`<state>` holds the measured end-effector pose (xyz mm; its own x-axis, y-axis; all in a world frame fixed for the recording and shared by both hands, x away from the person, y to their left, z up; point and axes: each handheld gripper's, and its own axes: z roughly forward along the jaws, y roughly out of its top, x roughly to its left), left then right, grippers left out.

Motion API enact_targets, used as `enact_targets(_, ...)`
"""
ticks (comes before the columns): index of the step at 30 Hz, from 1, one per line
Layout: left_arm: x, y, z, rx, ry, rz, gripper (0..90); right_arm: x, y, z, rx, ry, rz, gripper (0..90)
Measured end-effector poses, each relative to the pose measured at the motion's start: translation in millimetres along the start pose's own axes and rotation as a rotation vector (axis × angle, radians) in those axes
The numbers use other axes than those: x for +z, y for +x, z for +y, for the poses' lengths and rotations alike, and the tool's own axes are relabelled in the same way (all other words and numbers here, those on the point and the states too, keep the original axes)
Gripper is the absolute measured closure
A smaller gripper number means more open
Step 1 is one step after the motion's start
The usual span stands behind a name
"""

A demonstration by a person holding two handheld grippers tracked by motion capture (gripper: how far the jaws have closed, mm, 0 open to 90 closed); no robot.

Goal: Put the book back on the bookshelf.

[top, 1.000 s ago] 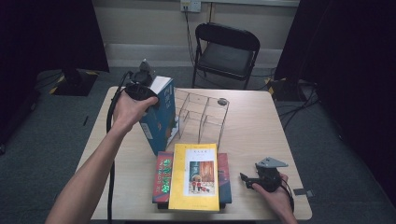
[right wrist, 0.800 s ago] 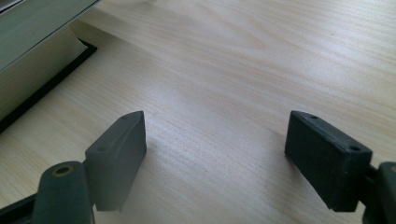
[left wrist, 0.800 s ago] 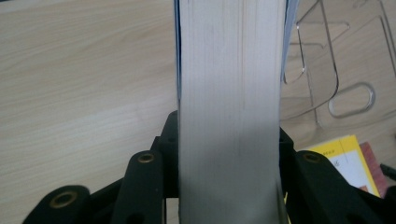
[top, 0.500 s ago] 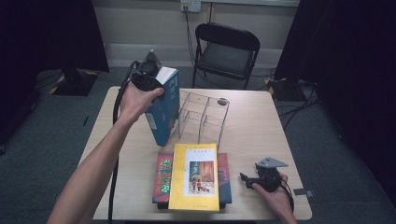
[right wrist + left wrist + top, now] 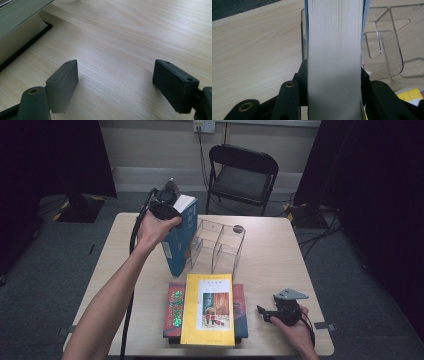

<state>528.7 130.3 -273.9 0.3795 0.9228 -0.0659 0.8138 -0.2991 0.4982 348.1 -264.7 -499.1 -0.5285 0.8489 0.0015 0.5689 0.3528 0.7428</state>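
My left gripper [image 5: 172, 202] clamps the blue book [image 5: 181, 240] beside the clear rack [image 5: 220, 245]; my right gripper [image 5: 267, 312] rests with jaws apart.

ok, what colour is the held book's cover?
Blue cover on the book; high view shows it best.

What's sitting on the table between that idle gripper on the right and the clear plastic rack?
Nothing: in the high view, bare table separates the right gripper from the clear rack.
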Motion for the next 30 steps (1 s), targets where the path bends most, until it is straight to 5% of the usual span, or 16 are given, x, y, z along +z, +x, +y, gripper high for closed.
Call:
enact_targets(13, -3.4, 7.6, -3.6, 0.027, -0.117, 0.002, 58.1, -0.2, 0.0, -0.2, -0.001, 0.000, 0.003, 20.5)
enact_targets(18, -6.3, 19.2, -9.5, -0.002, -0.149, 0.023, 55.9, -0.3, 0.2, -0.1, 0.000, 0.001, 0.004, 20.5)
enact_targets(30, -8.1, 30.1, -27.7, -0.001, -0.204, -0.040, 51.1, -0.2, 0.3, -0.1, -0.003, 0.002, 0.003, 20.5)
